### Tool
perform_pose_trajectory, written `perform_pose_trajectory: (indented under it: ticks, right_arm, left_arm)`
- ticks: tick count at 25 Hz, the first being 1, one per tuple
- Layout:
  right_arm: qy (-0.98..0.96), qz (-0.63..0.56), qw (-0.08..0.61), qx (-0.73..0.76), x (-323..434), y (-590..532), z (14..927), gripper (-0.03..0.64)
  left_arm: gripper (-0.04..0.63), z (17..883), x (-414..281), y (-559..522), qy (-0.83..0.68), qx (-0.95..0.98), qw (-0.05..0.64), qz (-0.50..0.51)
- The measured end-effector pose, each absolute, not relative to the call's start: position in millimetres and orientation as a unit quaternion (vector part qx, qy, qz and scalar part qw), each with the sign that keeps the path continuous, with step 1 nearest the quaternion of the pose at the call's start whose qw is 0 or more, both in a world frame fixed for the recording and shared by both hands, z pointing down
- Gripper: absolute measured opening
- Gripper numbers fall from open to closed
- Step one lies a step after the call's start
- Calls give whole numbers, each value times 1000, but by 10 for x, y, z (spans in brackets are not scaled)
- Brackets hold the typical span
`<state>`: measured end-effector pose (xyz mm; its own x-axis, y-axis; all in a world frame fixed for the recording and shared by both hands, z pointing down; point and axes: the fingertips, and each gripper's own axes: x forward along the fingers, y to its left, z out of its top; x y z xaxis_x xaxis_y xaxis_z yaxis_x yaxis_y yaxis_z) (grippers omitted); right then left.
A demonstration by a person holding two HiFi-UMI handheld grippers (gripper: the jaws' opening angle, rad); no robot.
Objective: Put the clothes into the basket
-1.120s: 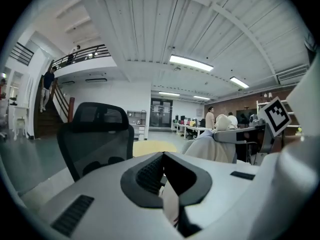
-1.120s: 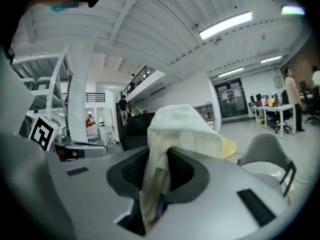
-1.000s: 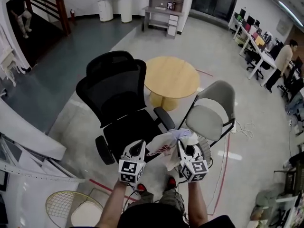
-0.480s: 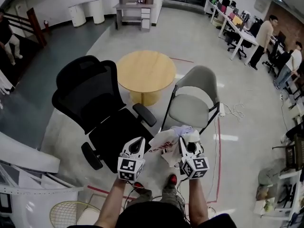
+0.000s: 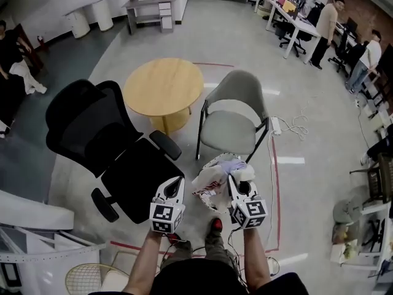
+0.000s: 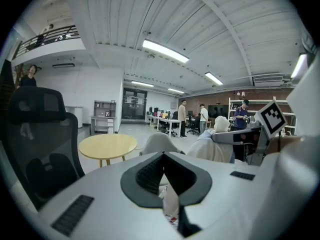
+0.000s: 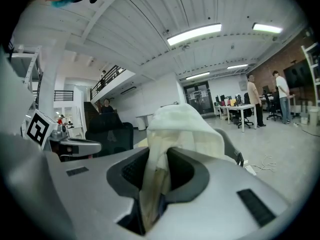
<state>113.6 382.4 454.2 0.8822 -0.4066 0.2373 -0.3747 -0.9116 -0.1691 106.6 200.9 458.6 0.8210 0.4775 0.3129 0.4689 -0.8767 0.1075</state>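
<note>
A bundle of white clothes (image 5: 215, 176) with red print hangs between my two grippers, above the floor in front of the grey chair (image 5: 232, 117). My left gripper (image 5: 178, 184) is shut on a thin white corner of the clothes (image 6: 171, 206). Its view shows the rest of the bundle (image 6: 212, 146) off to the right. My right gripper (image 5: 232, 183) is shut on a cream fold of the clothes (image 7: 182, 126), which rises over its jaws. A yellow wire basket (image 5: 78, 274) stands on the floor at the lower left, behind my left arm.
A black office chair (image 5: 101, 143) stands left of the grippers. A round wooden table (image 5: 163, 86) is beyond it. Red tape lines (image 5: 273, 183) and a cable with a power strip (image 5: 276, 126) lie on the floor. Desks with people (image 5: 325, 20) fill the far right.
Both grippers have carried the clothes along together, still gripping them. The chairs and the table have slid leftward in the head view, and the wire basket has dropped toward the bottom edge.
</note>
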Motion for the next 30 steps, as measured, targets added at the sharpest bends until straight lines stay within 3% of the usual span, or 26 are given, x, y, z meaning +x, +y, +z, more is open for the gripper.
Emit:
perform_pose_trajectory:
  ticks: [13, 30]
  right_arm:
    - [235, -204, 67, -948, 1398, 4343, 5178, 92]
    - [275, -313, 65, -907, 1570, 4374, 7039, 94]
  left_arm:
    - [6, 5054, 1226, 2600, 215, 951, 26, 221]
    - [8, 6387, 1196, 2742, 181, 933, 18, 309]
